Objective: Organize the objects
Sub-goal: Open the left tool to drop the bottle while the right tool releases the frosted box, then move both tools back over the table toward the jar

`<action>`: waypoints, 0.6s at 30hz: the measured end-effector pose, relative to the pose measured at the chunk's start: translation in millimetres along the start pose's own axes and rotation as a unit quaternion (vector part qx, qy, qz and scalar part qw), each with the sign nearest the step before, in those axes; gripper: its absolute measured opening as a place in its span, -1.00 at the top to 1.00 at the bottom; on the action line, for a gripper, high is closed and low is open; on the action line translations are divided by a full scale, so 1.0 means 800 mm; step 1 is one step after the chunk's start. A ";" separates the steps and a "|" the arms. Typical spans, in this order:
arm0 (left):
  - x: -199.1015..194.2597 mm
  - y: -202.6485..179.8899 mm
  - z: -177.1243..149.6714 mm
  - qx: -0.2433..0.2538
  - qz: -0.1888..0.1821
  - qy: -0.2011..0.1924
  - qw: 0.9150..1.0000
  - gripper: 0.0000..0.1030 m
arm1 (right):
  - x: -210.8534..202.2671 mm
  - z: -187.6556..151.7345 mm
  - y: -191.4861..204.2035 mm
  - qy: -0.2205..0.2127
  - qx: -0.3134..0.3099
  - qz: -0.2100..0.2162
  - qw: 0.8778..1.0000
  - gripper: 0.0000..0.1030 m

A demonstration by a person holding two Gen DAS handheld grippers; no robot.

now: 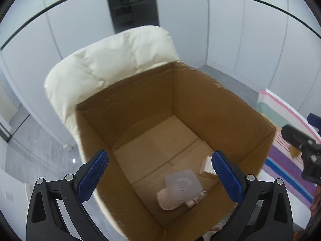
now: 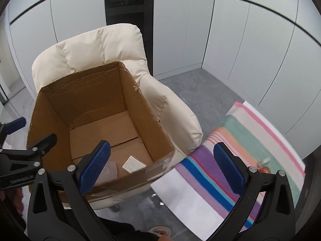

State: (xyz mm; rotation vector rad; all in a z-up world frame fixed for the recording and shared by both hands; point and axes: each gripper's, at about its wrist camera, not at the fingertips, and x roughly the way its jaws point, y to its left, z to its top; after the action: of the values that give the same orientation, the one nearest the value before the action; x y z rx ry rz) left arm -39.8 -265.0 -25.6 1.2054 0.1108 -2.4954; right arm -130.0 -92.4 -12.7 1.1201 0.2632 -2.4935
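An open cardboard box stands on a cream armchair. On its floor lie a clear plastic lidded container over a pinkish packet, and a small white sponge-like pad. My left gripper is open and empty above the box's near side. My right gripper is open and empty over the box's right near corner. The pad and part of the container show in the right wrist view.
A striped cloth covers a white table right of the armchair. A small clear-wrapped item lies on the cloth. White wall panels and a dark door stand behind. The floor is grey. A sandalled foot shows below.
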 end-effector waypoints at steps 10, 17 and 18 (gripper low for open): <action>0.002 -0.066 0.004 0.028 -0.020 -0.020 0.999 -1.00 | -0.018 -0.021 -0.070 0.003 0.031 -0.038 0.999 -1.00; -0.004 -0.115 0.011 0.052 -0.059 -0.025 0.997 -1.00 | -0.032 -0.038 -0.116 0.005 0.051 -0.041 0.998 -1.00; -0.005 -0.121 0.012 0.056 -0.062 -0.026 0.996 -1.00 | -0.034 -0.040 -0.119 0.005 0.051 -0.045 0.998 -1.00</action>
State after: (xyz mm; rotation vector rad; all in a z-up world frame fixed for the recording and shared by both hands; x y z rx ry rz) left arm -79.4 -176.1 -25.1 1.2102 0.0333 -2.6713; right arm -132.5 11.5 -12.9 1.1858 0.1945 -2.6068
